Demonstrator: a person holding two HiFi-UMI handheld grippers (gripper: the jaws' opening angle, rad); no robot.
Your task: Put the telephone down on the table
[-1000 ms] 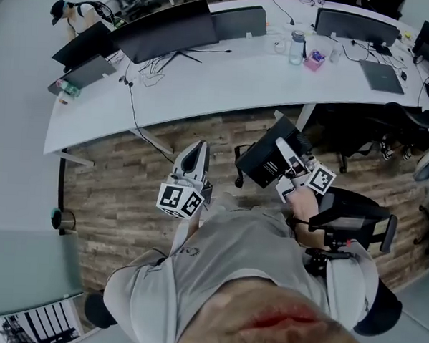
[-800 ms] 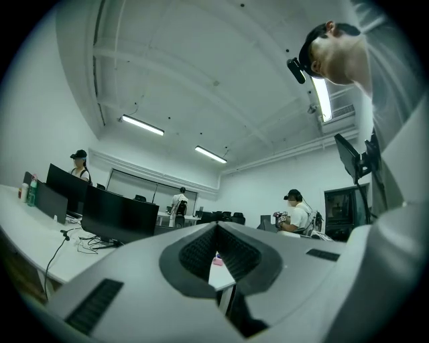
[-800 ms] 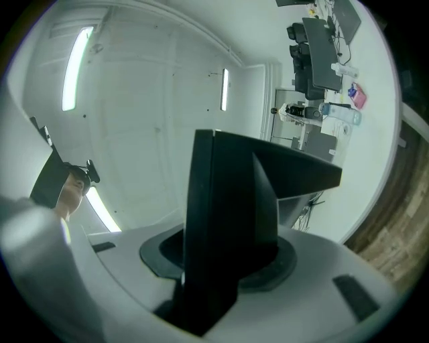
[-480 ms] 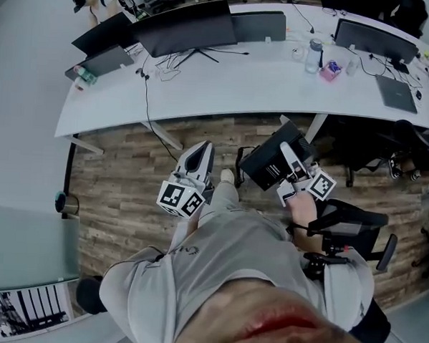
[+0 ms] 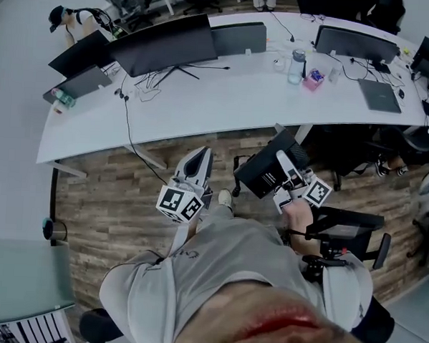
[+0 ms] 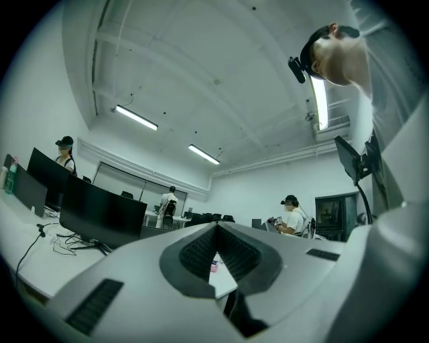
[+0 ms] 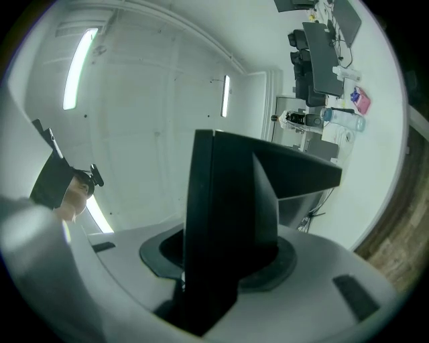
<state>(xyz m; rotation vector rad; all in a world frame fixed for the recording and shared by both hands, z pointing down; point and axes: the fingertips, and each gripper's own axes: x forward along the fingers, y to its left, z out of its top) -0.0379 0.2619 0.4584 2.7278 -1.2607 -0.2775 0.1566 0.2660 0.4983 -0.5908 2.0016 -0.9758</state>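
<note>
The telephone is a black desk set, held in the air over the wooden floor a short way in front of the long white table. My right gripper is shut on it; in the right gripper view the black telephone fills the space between the jaws of the right gripper. My left gripper is to the left of the telephone and apart from it. Its jaws meet at the tips with nothing between them, as the left gripper view shows for the left gripper.
On the table stand dark monitors, a second screen, a laptop, a bottle and a pink box. A cable hangs off its near edge. A black office chair is by my right arm.
The head view has swung slightly, so the table sits differently in the picture. Both grippers have shifted a little with the body; the right one still holds the telephone.
</note>
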